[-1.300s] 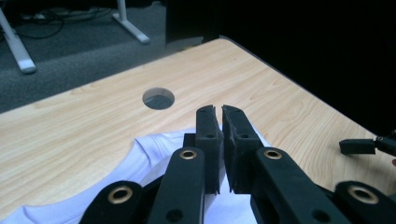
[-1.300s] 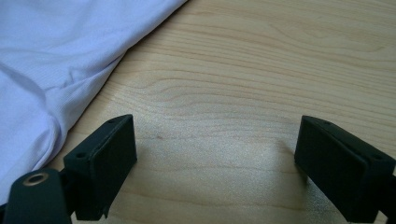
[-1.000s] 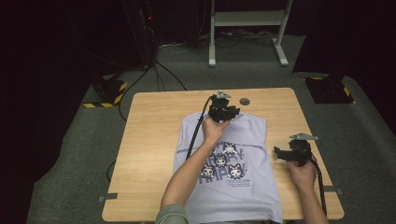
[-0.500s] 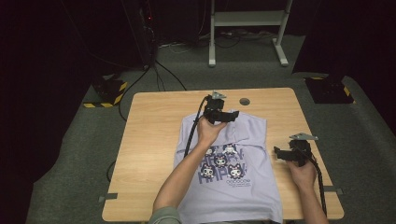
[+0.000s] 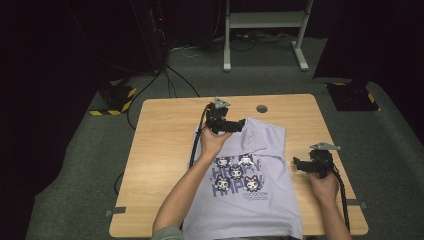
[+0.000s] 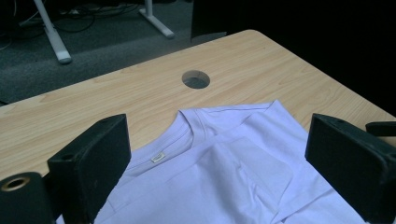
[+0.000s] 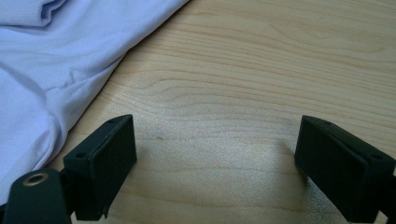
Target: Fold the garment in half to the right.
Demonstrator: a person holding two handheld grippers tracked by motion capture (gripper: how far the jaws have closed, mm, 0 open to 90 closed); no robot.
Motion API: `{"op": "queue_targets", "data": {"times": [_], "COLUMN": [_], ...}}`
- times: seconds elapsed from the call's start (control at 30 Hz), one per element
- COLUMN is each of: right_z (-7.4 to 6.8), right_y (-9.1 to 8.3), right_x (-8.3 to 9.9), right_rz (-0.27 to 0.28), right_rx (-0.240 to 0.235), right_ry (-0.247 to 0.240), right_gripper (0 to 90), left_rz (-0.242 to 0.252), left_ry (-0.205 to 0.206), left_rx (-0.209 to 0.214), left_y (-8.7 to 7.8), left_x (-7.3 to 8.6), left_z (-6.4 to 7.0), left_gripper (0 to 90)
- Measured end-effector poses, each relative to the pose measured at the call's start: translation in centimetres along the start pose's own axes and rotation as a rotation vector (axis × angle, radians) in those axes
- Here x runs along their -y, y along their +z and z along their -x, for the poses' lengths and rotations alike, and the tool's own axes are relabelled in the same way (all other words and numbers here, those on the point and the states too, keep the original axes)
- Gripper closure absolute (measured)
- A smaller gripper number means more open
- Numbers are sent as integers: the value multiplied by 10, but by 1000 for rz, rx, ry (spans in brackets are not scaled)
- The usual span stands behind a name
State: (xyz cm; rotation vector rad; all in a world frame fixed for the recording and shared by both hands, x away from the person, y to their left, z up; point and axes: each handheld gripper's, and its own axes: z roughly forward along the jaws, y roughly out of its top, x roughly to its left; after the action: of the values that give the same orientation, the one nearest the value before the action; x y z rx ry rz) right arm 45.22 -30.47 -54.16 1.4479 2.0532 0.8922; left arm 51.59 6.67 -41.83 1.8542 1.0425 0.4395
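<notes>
A lavender T-shirt (image 5: 265, 145) with a cartoon print lies flat on the wooden table (image 5: 160, 150), its hem toward the person. My left gripper (image 5: 234, 125) hovers over the shirt's top near the collar, jaws wide open and empty. In the left gripper view the left gripper (image 6: 219, 158) frames the collar with its small label (image 6: 158, 157) and a sleeve folded inward (image 6: 252, 163). My right gripper (image 5: 300, 165) rests beside the shirt's right edge, open. In the right gripper view the right gripper (image 7: 215, 163) stands over bare wood, with the T-shirt (image 7: 42, 70) at the left.
A round cable hole (image 5: 261, 108) sits in the table near its far edge, just beyond the collar. Bare wood lies left and right of the shirt. Beyond the table are white stand legs (image 5: 227, 60), floor cables and a yellow-black striped block (image 5: 117, 95).
My left gripper has drifted slightly left and nearer along the shirt's top, still open. The right gripper has stayed put.
</notes>
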Motion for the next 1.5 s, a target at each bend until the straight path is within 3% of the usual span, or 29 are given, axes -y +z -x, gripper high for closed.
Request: {"op": "queue_targets", "data": {"times": [0.3, 1.5], "right_z": [0, 0], "right_y": [0, 0], "right_x": [0, 0], "right_rz": [0, 0], "right_rx": [0, -1], "right_ry": [0, -1], "right_gripper": [124, 123], "left_rz": [10, 59], "left_ry": [-1, -63], "left_rx": [-42, -114], "left_y": [-19, -75], "left_x": [2, 25], "left_z": [-9, -46], "left_gripper": [81, 103]}}
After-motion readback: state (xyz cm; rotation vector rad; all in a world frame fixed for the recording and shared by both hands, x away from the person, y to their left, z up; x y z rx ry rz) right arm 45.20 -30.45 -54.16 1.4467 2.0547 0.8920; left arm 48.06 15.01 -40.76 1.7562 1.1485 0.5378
